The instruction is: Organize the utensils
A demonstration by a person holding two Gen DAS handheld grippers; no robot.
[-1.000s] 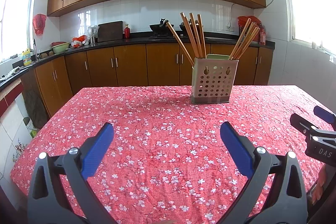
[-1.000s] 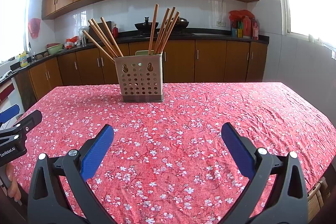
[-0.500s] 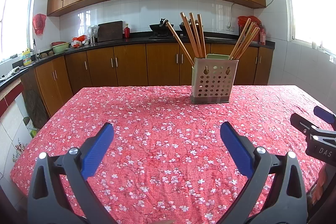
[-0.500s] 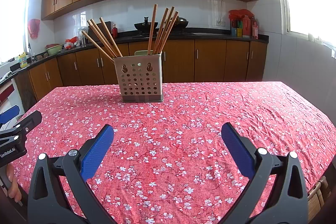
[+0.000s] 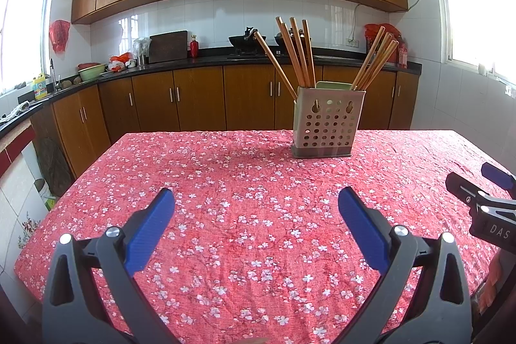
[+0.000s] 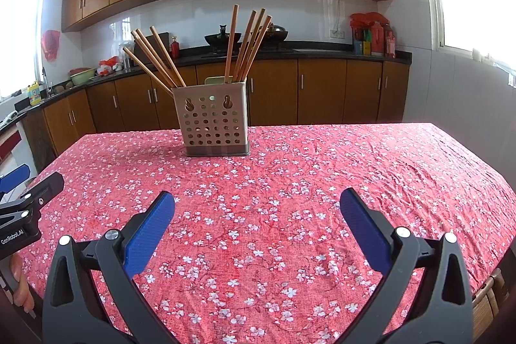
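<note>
A beige perforated utensil holder (image 5: pixel 327 124) stands upright near the far middle of the table; it also shows in the right wrist view (image 6: pixel 214 121). Several wooden chopsticks (image 5: pixel 298 54) lean in its left part and several more (image 5: pixel 374 63) in its right part; both groups show in the right wrist view too (image 6: pixel 154 57) (image 6: pixel 248 44). My left gripper (image 5: pixel 256 205) is open and empty above the near table. My right gripper (image 6: pixel 257 208) is open and empty, to the right of the left one. Each gripper shows at the edge of the other's view (image 5: pixel 483 202) (image 6: pixel 22 202).
The table wears a red cloth with white flowers (image 5: pixel 245 182). Brown kitchen cabinets and a black counter (image 5: pixel 193 60) run behind and to the left. The table's left edge (image 5: pixel 64 199) and right edge (image 6: pixel 483 170) drop to the floor.
</note>
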